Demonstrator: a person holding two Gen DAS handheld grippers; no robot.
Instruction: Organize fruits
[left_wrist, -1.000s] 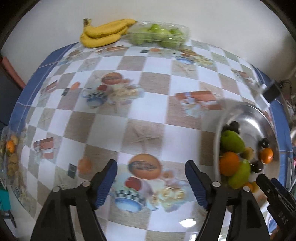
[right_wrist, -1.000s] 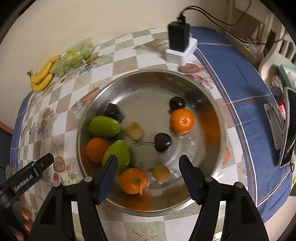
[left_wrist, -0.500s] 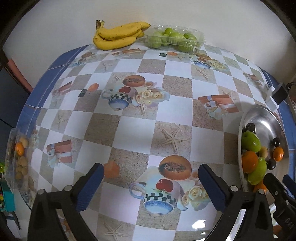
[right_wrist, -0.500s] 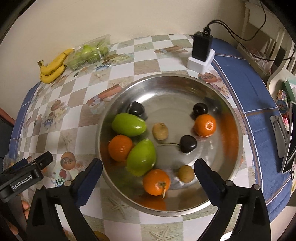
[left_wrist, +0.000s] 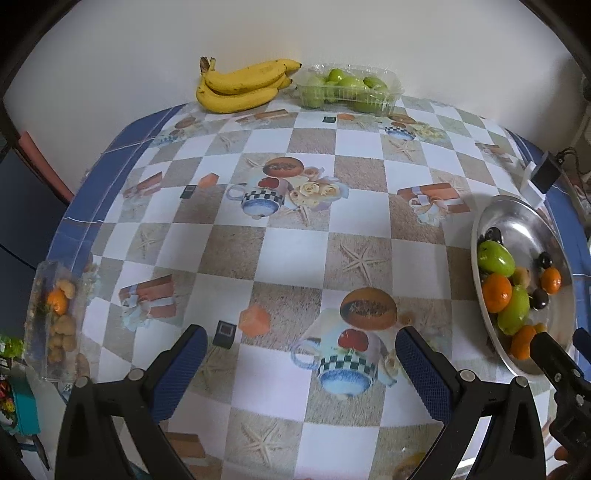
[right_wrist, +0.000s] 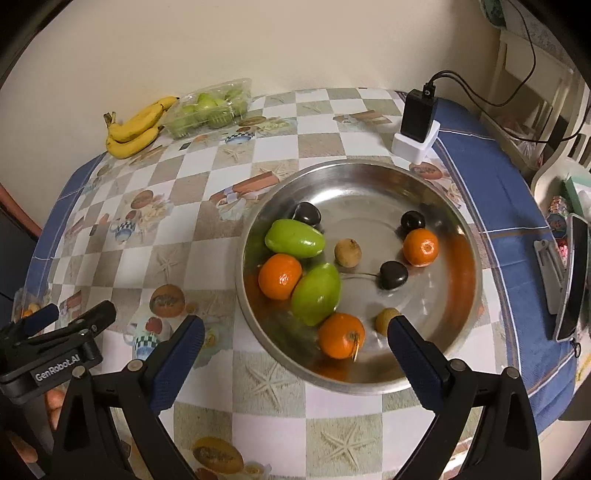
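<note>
Left gripper (left_wrist: 299, 363): jaws spread wide, nothing between the blue pads, only printed tablecloth (left_wrist: 295, 236) under the gap. Right gripper (right_wrist: 295, 354): likewise spread wide and empty, hanging over the near rim of the steel bowl (right_wrist: 436, 184); 1 orange sits in line with the gap but below it, untouched.

Bowl contents, right wrist view:
- 3 oranges: 1 at left (right_wrist: 279, 276), 1 near front rim (right_wrist: 341, 335), 1 at right (right_wrist: 420, 246).
- 2 green mangoes: upper one (right_wrist: 294, 238) lying sideways, lower one (right_wrist: 316, 293) touching left orange.
- 3 dark cherries: back left (right_wrist: 307, 213) behind upper mango, back right (right_wrist: 413, 220) just beside right orange, centre (right_wrist: 393, 274) with a thin stem trailing left.
- 2 small brown fruits: centre (right_wrist: 347, 252), and front (right_wrist: 386, 319) partly hidden by right finger.

Left wrist view: same bowl (left_wrist: 517, 218) at right edge of table, well apart from left gripper's gap.

Far edge of table, against wall: bunch of bananas (left_wrist: 240, 86), touching or just beside a clear plastic punnet of green fruit (left_wrist: 349, 92). At left edge: clear tray (left_wrist: 55, 325) holding 1 orange fruit and several small brown ones.

Behind bowl: black charger on white block (right_wrist: 417, 122), cable running off upward. At right, on blue border of the cloth: dark phone-like device on a stand (right_wrist: 570, 277).
</note>
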